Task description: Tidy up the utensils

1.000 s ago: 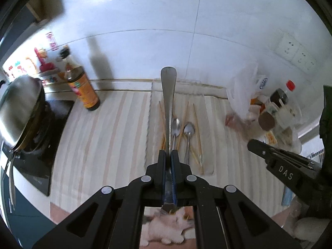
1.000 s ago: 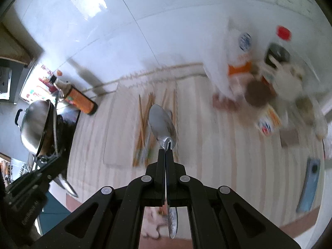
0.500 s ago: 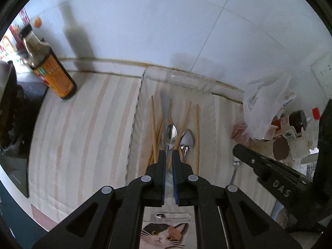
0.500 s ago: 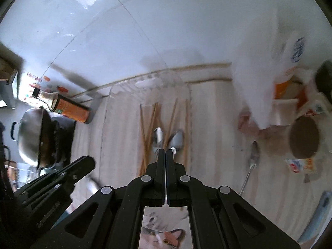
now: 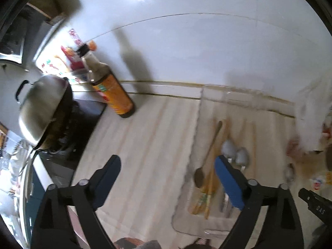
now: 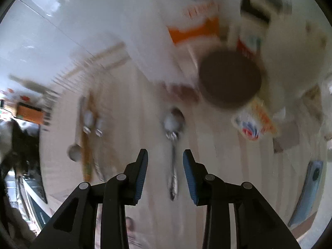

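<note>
Two grippers opening, empty: our left gripper [image 5: 167, 178] spreads wide beside the clear tray [image 5: 204, 95], our right gripper [image 6: 165, 164] straddles what seems a loose spoon [image 6: 173, 134] on the counter, best gripped mid-handle.

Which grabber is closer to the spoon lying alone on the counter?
Right. The right gripper hangs over that spoon, jaws opening either side of its handle, not touching. The left gripper, jaws opening too, is by the tray.

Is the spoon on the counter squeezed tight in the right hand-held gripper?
No, the spoon lies on the counter between the opening jaws of the right hand-held gripper, and neither pad touches it.
</note>
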### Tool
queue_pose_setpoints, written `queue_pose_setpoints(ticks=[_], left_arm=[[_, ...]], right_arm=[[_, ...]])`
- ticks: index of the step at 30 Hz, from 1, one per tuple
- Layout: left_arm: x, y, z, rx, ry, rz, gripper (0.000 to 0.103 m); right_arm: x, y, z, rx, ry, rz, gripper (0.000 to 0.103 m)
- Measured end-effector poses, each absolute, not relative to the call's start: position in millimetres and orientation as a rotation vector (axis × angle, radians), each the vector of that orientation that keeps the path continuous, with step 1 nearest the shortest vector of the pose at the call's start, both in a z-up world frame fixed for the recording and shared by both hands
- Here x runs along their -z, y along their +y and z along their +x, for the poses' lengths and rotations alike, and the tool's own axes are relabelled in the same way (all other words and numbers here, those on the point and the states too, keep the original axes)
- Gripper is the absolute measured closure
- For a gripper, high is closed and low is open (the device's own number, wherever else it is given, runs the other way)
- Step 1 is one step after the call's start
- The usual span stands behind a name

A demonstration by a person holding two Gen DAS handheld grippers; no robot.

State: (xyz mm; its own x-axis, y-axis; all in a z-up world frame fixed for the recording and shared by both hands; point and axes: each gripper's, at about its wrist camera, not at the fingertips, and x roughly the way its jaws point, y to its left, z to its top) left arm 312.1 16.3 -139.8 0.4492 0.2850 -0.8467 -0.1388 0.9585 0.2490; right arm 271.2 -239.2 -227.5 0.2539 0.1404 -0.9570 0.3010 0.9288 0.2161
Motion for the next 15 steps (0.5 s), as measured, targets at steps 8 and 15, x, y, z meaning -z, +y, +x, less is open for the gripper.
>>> queue_pose_setpoints(ticks=[8, 15], left_arm=[[166.4, 20.0, 309.5, -0.351, 1.118, 0.186, 0.007], [168.8, 22.0, 302.1, -0.354, 1.125, 0.185, 0.007]], right_arm=[[285.2, -218.5, 298.9, 0.204, 1.357, 0.225, 0.067], [296.5, -206.8, 291.6, 0.22, 1.317, 0.15, 0.097]])
